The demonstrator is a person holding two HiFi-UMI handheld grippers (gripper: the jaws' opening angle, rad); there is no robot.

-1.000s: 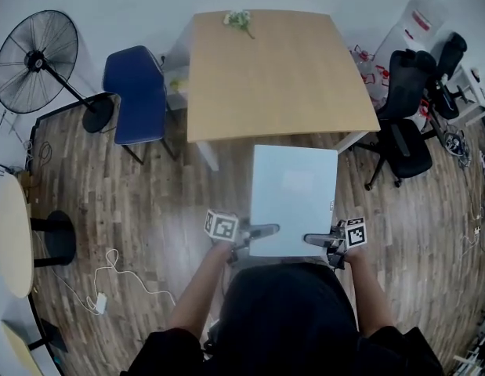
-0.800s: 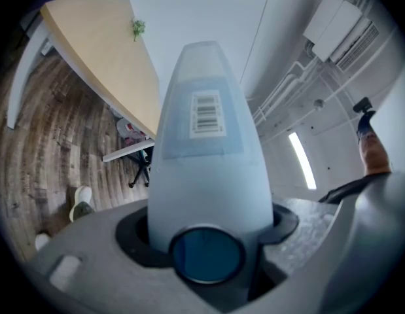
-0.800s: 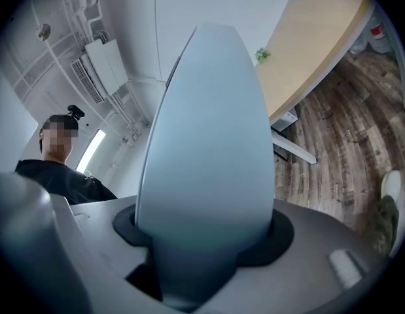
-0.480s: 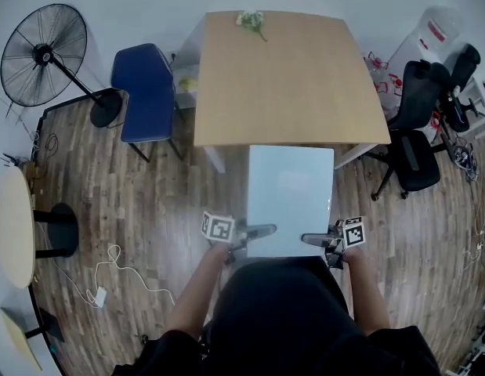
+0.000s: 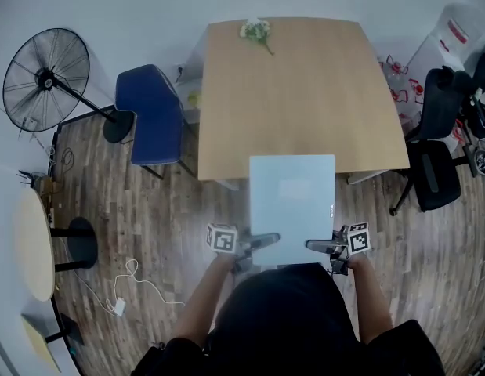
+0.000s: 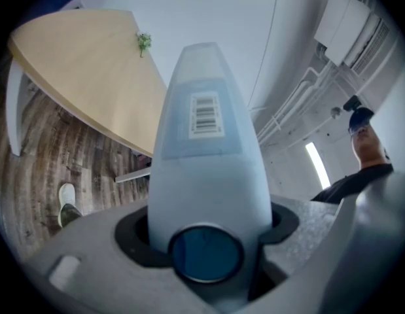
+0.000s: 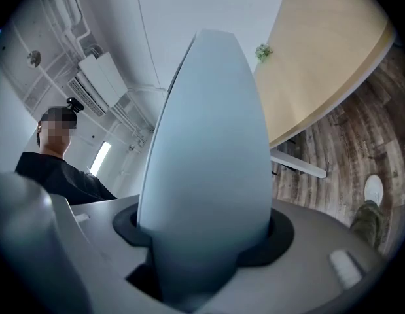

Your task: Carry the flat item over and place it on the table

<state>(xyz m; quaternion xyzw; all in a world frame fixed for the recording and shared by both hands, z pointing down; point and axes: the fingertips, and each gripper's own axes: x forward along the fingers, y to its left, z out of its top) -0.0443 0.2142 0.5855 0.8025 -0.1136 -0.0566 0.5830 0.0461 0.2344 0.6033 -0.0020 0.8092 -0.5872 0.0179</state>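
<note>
Head view: your left hand-held gripper (image 5: 264, 241) and right hand-held gripper (image 5: 315, 246) each clamp the flat panel (image 5: 293, 198), which overlaps the worktop (image 5: 297, 92).

The flat item (image 5: 293, 202) is pale blue, the table (image 5: 297, 92) light tan wood, the chair (image 5: 152, 112) dark blue.

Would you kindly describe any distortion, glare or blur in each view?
Head view: sharp, evenly lit, faint sheen on the panel. Left gripper view: heavy fisheye, panel bulges into a cone, dark corners. Right gripper view: likewise, plus a mosaic patch.
</note>
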